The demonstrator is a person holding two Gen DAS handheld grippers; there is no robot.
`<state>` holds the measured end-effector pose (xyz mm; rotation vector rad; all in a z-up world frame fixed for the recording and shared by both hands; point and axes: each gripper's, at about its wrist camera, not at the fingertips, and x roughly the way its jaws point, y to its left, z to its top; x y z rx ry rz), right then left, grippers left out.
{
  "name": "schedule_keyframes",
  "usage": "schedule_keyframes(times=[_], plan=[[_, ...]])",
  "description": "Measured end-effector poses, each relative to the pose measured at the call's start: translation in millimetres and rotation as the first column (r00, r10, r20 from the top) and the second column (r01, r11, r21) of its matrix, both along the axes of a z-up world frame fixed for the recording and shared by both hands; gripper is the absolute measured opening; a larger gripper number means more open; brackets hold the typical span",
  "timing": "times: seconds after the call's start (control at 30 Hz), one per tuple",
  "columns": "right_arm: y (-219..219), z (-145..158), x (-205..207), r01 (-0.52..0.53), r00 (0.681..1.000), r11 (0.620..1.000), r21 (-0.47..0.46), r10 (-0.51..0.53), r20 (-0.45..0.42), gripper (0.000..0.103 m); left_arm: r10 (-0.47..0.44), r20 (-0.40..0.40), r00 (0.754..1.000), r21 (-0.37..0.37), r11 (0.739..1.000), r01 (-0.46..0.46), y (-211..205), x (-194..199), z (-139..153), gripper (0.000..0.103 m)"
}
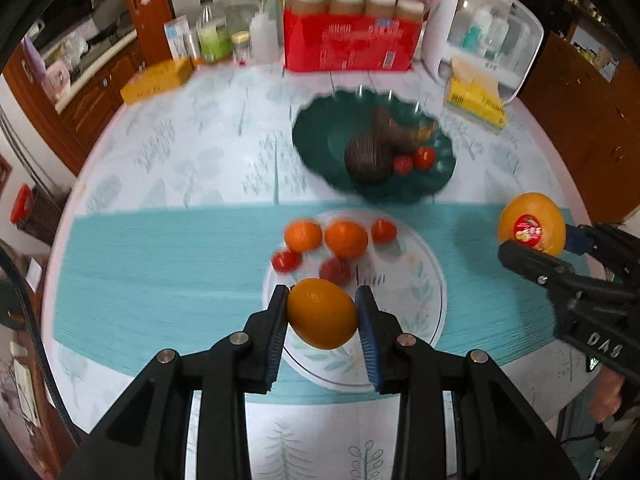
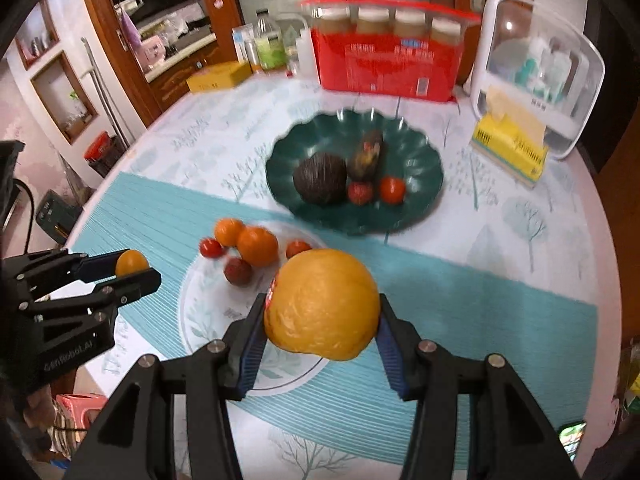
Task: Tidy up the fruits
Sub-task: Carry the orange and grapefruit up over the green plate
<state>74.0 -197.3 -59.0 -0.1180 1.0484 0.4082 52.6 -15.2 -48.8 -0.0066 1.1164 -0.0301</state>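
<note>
Orange fruit (image 1: 322, 314) in left tongs (image 1: 322, 312), stickered citrus (image 2: 322, 304) in right tongs (image 2: 320, 320), white plate (image 1: 424, 304) below

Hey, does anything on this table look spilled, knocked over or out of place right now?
Nothing stands out. Both plates, green plate and white plate, sit flat with fruit inside. The left tool holds a small orange, the right tool a large stickered orange. Nothing looks spilled.

right tool (image 1: 532, 240): "DAS" | left tool (image 2: 132, 270): "GenRobot.AI"
</note>
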Motion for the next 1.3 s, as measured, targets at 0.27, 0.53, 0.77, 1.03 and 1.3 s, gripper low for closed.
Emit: schedule_keyframes(times=[0.27, 0.53, 0.77, 1.03, 1.3], plan=[[-13, 103, 31, 0.000, 0.987, 1.000, 0.015, -0.003, 0.158, 0.051, -0.053, 0.129, 0.990, 0.088, 0.995, 0.042, 6, 40, 98, 0.032], [-9, 163, 86, 0.044, 0.959, 0.999, 0.002, -0.043, 0.282, 0.051, -0.115, 0.159, 0.981, 0.161, 0.983, 0.089, -10, 107, 136, 0.032], [10, 121, 160, 0.089, 0.980, 0.995, -0.044, -0.080, 0.183, 0.051, -0.120, 0.107, 0.987, 0.133, 0.986, 0.105, -16, 179, 96, 0.032], [12, 21, 222, 0.164, 0.986, 0.983, -0.081, -0.165, 0.001, 0.051, -0.124, 0.010, 0.992, 0.052, 0.991, 0.123, -24, 245, 6, 0.032], [7, -65, 256, 0.194, 0.968, 0.971, -0.137, -0.212, -0.131, 0.051, -0.118, -0.126, 0.985, 0.008, 0.993, 0.120, -30, 287, -91, 0.032]])
